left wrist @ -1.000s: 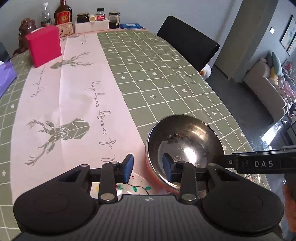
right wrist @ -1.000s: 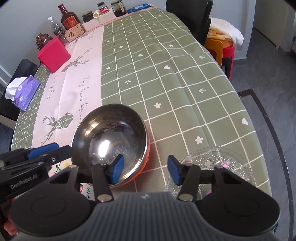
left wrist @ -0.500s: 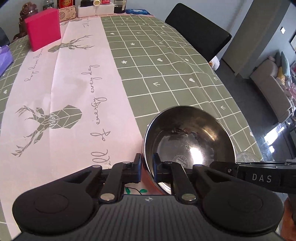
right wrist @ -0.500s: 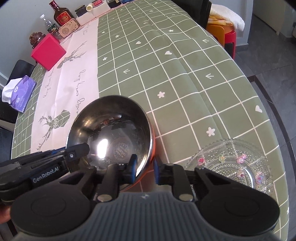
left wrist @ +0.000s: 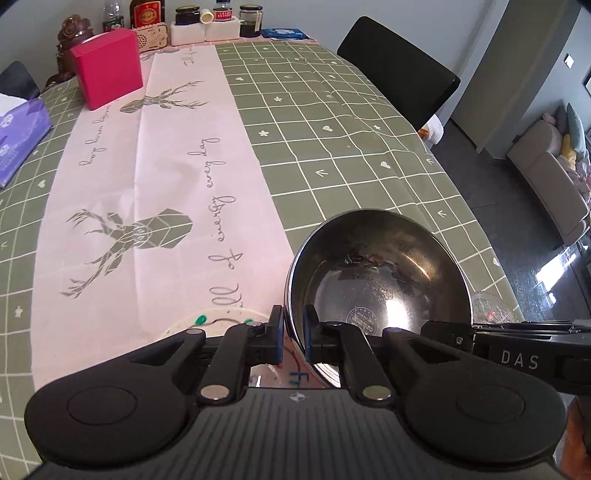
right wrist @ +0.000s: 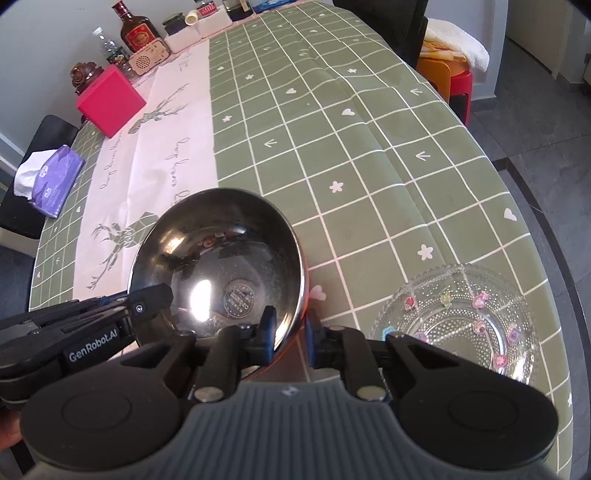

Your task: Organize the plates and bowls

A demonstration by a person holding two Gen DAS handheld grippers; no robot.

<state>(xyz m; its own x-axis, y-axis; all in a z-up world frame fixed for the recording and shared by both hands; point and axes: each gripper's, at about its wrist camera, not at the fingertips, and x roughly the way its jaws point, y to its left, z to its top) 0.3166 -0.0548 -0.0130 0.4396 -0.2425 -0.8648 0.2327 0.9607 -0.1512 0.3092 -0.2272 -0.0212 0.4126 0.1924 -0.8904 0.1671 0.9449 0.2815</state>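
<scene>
A steel bowl with an orange outside (left wrist: pixel 380 273) is held above the table's near edge; it also shows in the right wrist view (right wrist: pixel 221 266). My left gripper (left wrist: pixel 293 339) is shut on its near left rim. My right gripper (right wrist: pixel 290 334) is shut on its near right rim. A white plate with a drawn pattern (left wrist: pixel 218 323) lies under the bowl's left side, mostly hidden by my left gripper. A clear glass plate with coloured dots (right wrist: pixel 461 321) lies on the green cloth to the bowl's right.
A pink box (left wrist: pixel 109 66), a purple tissue pack (left wrist: pixel 18 136), and bottles and jars (left wrist: pixel 147 14) stand at the far end of the table. A black chair (left wrist: pixel 399 85) stands at the far right. The table edge drops off to the right.
Both grippers have closed on the bowl's rim from open. The bowl has risen off the table, held between the two grippers.
</scene>
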